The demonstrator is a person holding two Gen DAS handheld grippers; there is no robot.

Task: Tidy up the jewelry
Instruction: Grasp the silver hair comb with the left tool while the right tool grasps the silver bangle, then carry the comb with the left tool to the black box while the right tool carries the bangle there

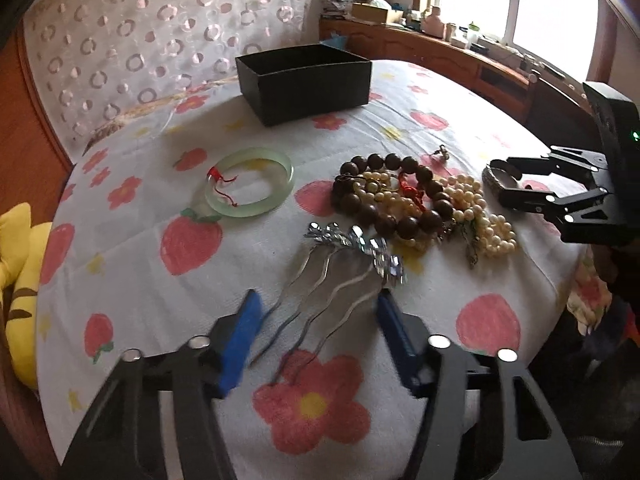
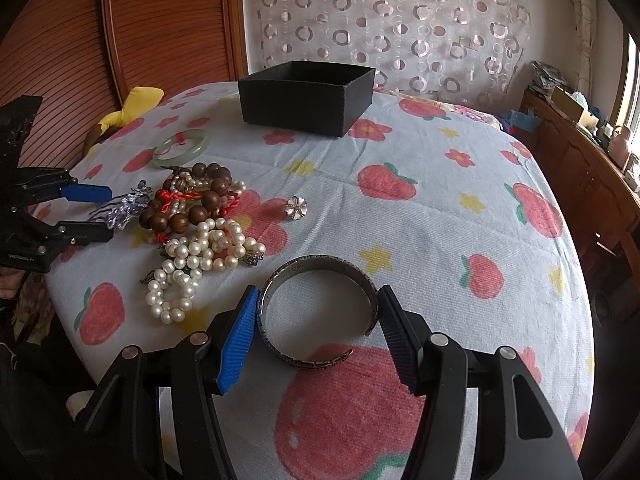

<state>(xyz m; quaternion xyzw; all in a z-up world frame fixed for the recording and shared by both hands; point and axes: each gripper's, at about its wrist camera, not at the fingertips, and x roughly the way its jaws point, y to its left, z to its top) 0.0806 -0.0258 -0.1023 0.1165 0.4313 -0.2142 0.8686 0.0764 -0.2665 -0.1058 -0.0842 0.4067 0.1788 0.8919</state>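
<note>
Gripping a silver cuff [image 2: 316, 316], the right gripper [image 2: 316, 300] rests on the bedspread [image 2: 440, 240].
Only the left view shows the left gripper [image 1: 320, 300] open around a hair comb [image 1: 340, 276].

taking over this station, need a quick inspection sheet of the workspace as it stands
surface: fruit-and-flower print cloth, lying flat.
job's things: black box open at the back; green bangle apart; brown bead bracelet and pearl strands tangled in one pile; silver hair comb; metal cuff; flower ring alone.
clutter: yellow plush at the edge.
grippers: left tongs straddle the comb's prongs, pads not pressing; right tongs closed on the cuff.
cables: nothing seen.
surroundings: patterned curtain, wooden cabinet under a window.
</note>
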